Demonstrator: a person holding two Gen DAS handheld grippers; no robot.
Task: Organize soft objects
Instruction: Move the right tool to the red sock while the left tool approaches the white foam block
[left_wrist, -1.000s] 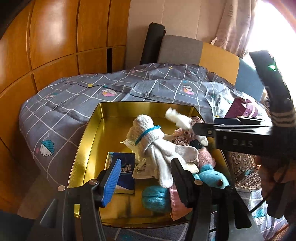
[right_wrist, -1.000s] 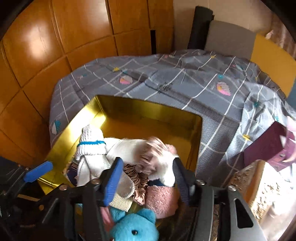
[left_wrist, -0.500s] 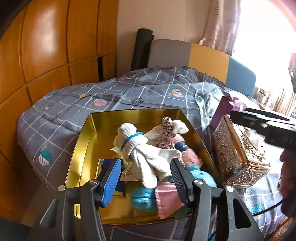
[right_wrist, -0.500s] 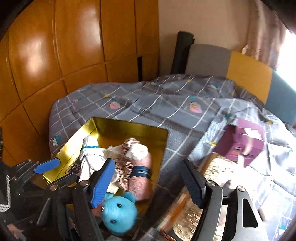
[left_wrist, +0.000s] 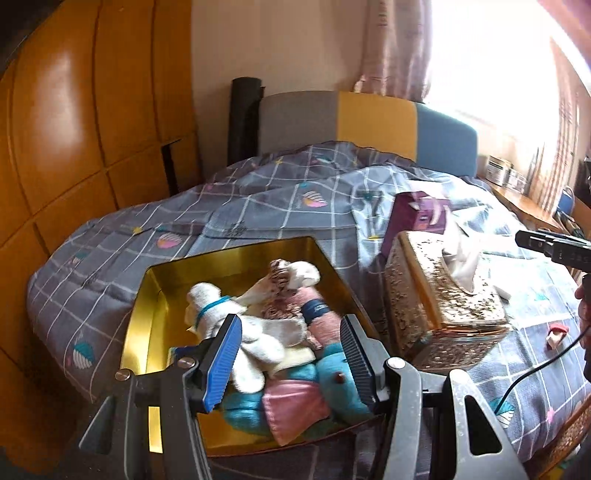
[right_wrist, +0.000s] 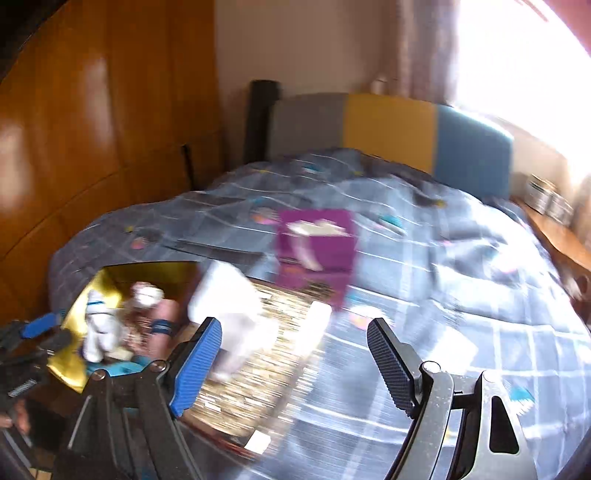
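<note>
On the bed, over a grey checked quilt (left_wrist: 280, 206), sits a gold tin (left_wrist: 147, 314) with its lid off. It holds the soft objects in one heap: a white sock with a blue band (left_wrist: 218, 314), a pink roll with a dark band (left_wrist: 321, 314), a brown patterned piece of cloth (left_wrist: 280, 269) with a white piece (left_wrist: 306, 271) beside it, a teal plush toy (left_wrist: 332, 380) and a pink pouch (left_wrist: 291, 406).

Left gripper (left_wrist: 291, 362): positioned above the near end of the tin, pointing down at the heap. The jaws stand partly apart, and no pad presses on any item (the plush toy and sock show behind the gap, not in it).

Right gripper (right_wrist: 295, 358): positioned to the right of the tin, above the ornate gold tissue box (left_wrist: 443, 306) and the quilt. Its jaws have just been opening and now stand wide apart with nothing between them. This view is motion-blurred; fine detail cannot be read. Its tip also shows at the right edge of the left wrist view.

The tissue box stands just beside the tin's right wall, with white tissue (left_wrist: 465, 262) protruding from its top. A purple box (left_wrist: 417, 214) lies behind it on the quilt. A small red-and-white item (left_wrist: 556, 334) lies on the quilt right of the tissue box, well apart from the tin (too small to identify).
</note>
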